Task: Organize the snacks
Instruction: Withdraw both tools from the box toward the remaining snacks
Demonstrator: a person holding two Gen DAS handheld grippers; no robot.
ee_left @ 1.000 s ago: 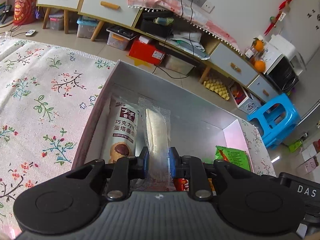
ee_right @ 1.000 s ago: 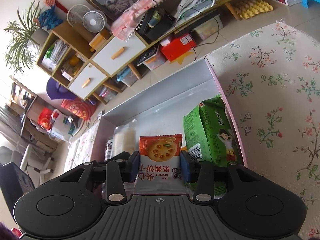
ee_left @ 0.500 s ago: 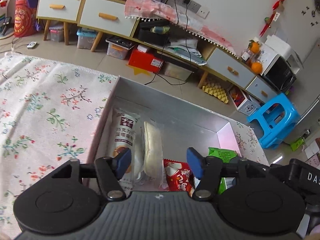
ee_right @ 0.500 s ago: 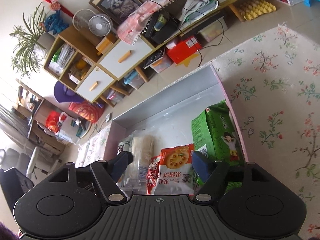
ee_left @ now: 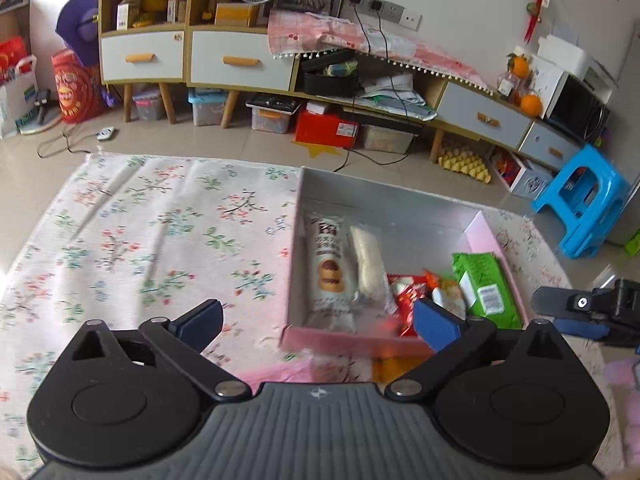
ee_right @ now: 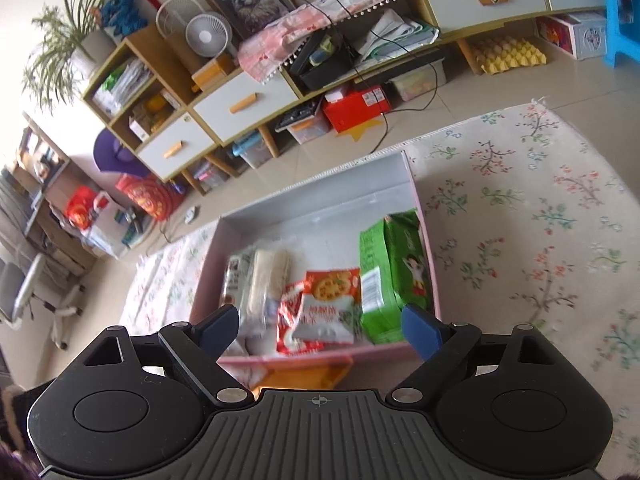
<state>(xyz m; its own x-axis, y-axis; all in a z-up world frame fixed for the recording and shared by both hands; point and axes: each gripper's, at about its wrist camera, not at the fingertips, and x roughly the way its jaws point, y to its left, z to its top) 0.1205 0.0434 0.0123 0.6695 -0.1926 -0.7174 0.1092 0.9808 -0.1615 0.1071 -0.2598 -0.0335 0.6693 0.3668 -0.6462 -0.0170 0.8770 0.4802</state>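
Both grippers have pulled back and up since 1 s ago, releasing the snacks they clamped; left gripper (ee_left: 316, 318) and right gripper (ee_right: 320, 328) now stand wide open, empty, above the box's near edge. Floral cloth (ee_left: 160, 240) covers the surface. Pink box (ee_right: 418, 196), grey inside, sits on it, holding all snacks in a row along near wall. Left to right: choc cookie pack (ee_left: 330, 272), touching clear-wrapped white bar (ee_left: 368, 260), red packet (ee_right: 290, 320), jam biscuit pack (ee_right: 330, 300) lying partly over it, green pack (ee_right: 394, 272) against right wall. Right gripper's finger (ee_left: 576, 304) shows at left-cam edge, beside box.
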